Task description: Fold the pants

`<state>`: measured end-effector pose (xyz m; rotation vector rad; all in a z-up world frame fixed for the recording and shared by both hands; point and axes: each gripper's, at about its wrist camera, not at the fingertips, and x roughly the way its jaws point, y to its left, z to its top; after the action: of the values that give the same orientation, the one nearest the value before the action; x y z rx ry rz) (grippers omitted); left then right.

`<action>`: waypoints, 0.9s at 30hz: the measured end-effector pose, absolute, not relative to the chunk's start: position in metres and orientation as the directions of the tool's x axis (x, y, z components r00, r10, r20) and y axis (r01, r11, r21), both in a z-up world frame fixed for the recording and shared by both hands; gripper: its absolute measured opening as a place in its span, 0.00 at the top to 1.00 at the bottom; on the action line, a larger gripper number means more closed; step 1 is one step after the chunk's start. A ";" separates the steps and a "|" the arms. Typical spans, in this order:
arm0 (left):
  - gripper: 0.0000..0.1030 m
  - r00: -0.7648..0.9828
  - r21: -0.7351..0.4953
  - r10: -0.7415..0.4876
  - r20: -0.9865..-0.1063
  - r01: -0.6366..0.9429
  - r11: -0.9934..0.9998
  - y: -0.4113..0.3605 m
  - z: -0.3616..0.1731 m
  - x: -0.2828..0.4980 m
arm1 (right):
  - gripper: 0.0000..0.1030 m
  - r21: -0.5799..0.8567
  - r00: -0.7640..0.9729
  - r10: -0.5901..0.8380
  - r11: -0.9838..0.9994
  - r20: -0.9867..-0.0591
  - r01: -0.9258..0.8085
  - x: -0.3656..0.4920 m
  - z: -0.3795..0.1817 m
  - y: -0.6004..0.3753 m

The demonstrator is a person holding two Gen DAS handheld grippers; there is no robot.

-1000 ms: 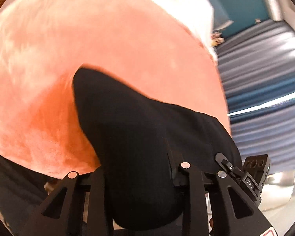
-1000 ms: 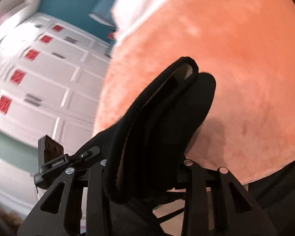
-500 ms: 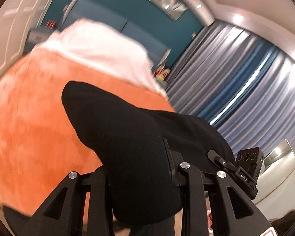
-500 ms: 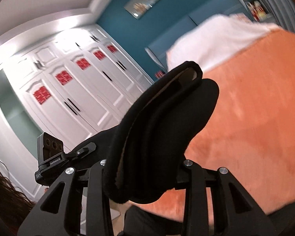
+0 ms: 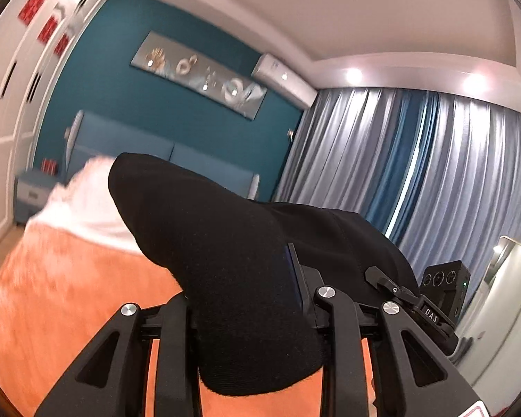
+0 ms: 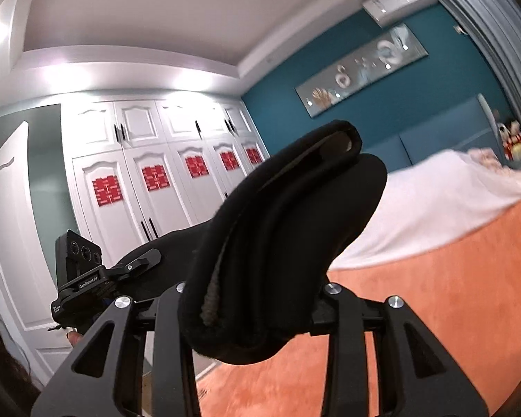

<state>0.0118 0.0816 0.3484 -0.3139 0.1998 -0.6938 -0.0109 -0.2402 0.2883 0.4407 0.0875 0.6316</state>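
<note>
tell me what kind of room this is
A bedroom, most likely: a bed with an orange blanket and white bedding against a padded blue headboard, beside a wall of white wardrobes.

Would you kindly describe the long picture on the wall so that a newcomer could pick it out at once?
Start at the teal wall behind the bed's blue headboard. High on it, above the headboard and beside the white air conditioner, hangs the long picture. It is a narrow grey panel with pale and golden shapes, the only framed thing on that wall, unlike the red squares on the white wardrobe doors.
</note>
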 end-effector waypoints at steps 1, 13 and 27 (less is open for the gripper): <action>0.76 0.757 -0.341 -0.650 -0.066 0.595 0.728 0.079 0.348 0.025 | 0.68 0.420 0.809 0.585 0.719 0.065 -0.554 0.000 0.293 -0.242; 0.76 0.787 -0.362 -0.611 -0.083 0.547 0.755 0.066 0.292 0.209 | 0.67 0.463 0.832 0.554 0.731 0.028 -0.501 0.185 0.263 -0.252; 0.76 0.690 -0.413 -0.536 -0.487 0.359 0.837 0.042 0.015 0.428 | 0.67 0.634 0.821 0.481 0.746 -0.306 -0.201 0.365 -0.005 -0.265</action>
<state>0.4280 0.0421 0.0153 -0.2969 0.6342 -0.5083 0.3647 -0.2646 -0.0052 0.6240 0.4790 0.3893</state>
